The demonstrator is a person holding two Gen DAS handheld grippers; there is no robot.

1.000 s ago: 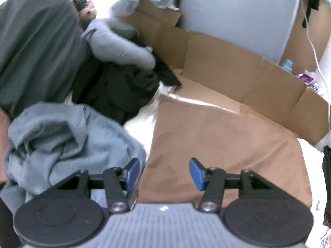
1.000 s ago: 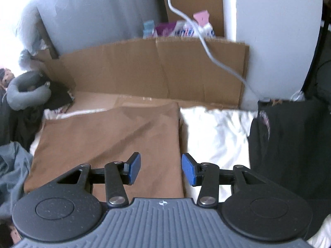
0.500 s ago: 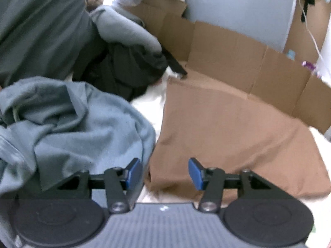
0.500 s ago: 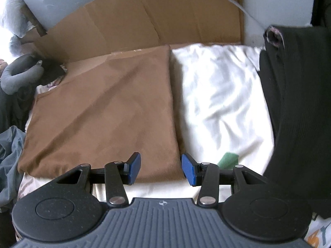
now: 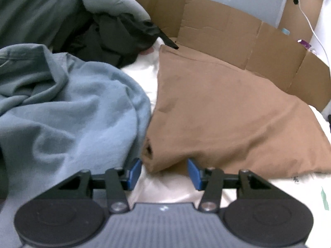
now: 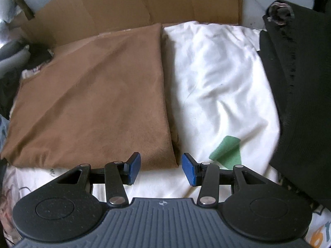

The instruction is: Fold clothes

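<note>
A folded brown cloth [image 5: 227, 113] lies flat on the white sheet [image 6: 217, 78]; it also shows in the right wrist view [image 6: 93, 103]. My left gripper [image 5: 164, 173] is open, its blue pads on either side of the cloth's near left corner. My right gripper [image 6: 161, 170] is open, with the cloth's near right corner just ahead between its pads. Neither holds anything.
A crumpled blue-grey garment [image 5: 68, 111] lies left of the brown cloth, with dark clothes [image 5: 115, 39] behind it. Cardboard panels [image 5: 248, 39] stand along the back. A black garment [image 6: 304, 95] lies at the right, and a green mark [image 6: 226, 152] is on the sheet.
Both grippers have moved down and forward to the near edge of the brown cloth. Both stayed open.
</note>
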